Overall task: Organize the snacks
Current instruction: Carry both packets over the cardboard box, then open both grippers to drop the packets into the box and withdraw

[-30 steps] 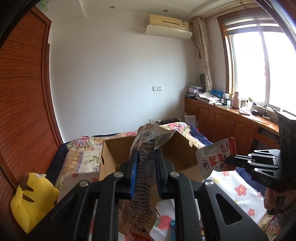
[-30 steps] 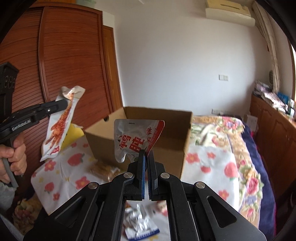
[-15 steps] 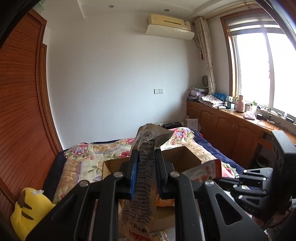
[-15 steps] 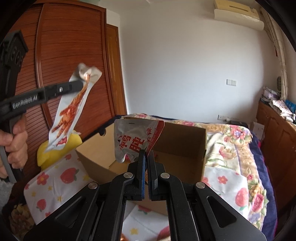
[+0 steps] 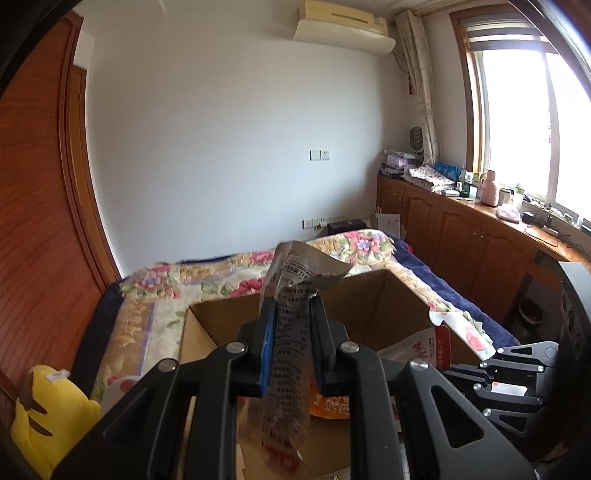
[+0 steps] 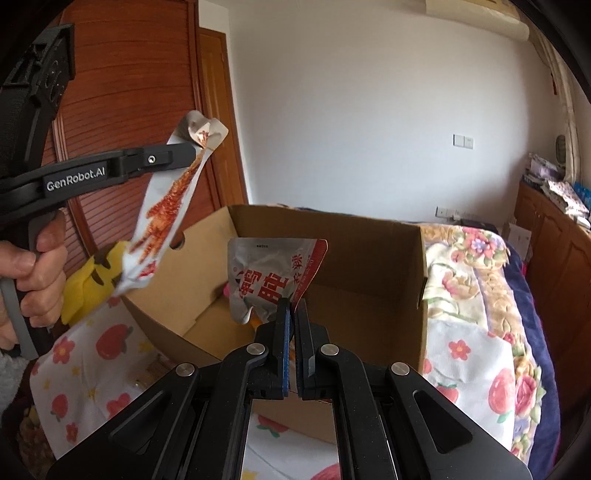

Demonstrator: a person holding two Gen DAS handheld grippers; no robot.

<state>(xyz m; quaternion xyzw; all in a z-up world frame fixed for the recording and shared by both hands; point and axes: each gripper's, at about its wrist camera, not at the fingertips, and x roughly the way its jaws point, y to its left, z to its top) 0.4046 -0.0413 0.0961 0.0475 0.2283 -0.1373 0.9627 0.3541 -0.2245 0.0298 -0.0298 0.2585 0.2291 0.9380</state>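
Left gripper point(image 5: 290, 314) clamped on long packet point(image 5: 286, 354), right gripper point(image 6: 291, 314) pinched on silver pouch's point(image 6: 266, 273) corner, both over open box point(image 6: 369, 236). Risk: thin corner grip slipping, pouch falling outside onto bed point(image 6: 480, 280).

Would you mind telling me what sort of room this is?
Most likely a home bedroom: a bed with a floral quilt, a wooden wardrobe, and a wall air conditioner.
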